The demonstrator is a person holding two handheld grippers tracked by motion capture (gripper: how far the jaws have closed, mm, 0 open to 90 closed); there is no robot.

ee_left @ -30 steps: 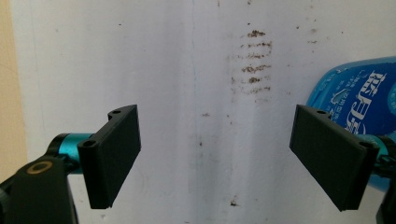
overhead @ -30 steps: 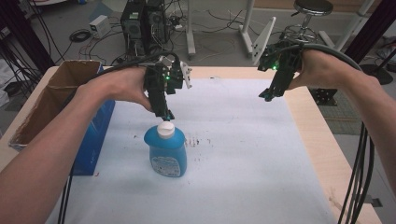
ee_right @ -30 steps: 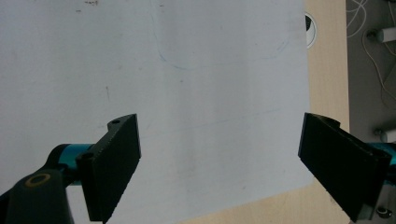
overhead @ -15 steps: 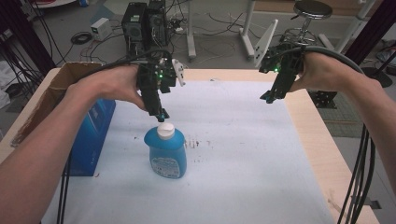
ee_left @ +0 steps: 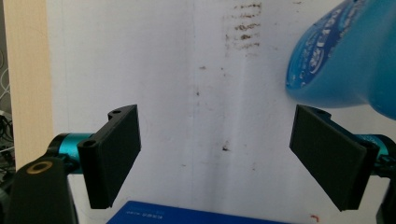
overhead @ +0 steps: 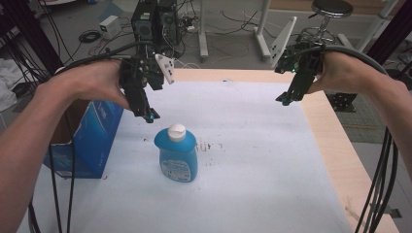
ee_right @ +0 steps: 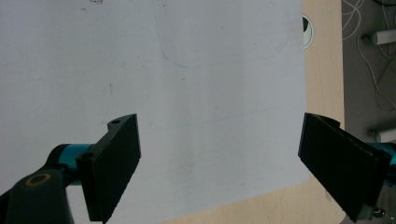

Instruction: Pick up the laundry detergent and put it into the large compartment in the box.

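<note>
Blue bottle (overhead: 178,154) stood upright mid-desk (overhead: 252,160), label print unreadable. Left gripper (overhead: 150,116) hung just above its white cap (overhead: 176,130), jaws wide, empty. Right gripper (overhead: 284,100) near right edge, likewise wide, empty.

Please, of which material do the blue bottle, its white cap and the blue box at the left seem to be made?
The blue bottle looks like glossy, slightly see-through plastic: light shines through its wall in the left gripper view, and its label is printed. The white cap seems to be smooth, opaque plastic with a soft sheen. The blue box is probably printed cardboard: flat matte faces, straight folded edges, brown inside.
</note>
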